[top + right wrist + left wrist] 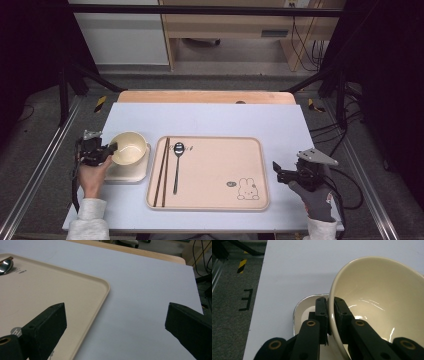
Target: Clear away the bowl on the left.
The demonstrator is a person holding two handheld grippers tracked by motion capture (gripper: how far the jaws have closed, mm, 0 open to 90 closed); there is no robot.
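Black jaws of our left gripper (331, 312) fill the bottom of the left gripper view, pinched on the rim of the cream bowl (382, 305), one pad inside, one outside. We see the bowl tilted over a small plate (298, 315) at centre left of the high view, beside the tray (250, 145). At lower right, our right gripper (278, 171) stands wide, holding nothing.

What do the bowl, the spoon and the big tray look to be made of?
Bowl: cream, glossy, sharp streak highlights inside; glazed ceramic or melamine, can't tell which. Spoon: metal by its mirror-like shine, likely steel. Tray: matte beige, moulded raised rim, printed rabbit; probably plastic. The left gripper is shut on the bowl's rim.
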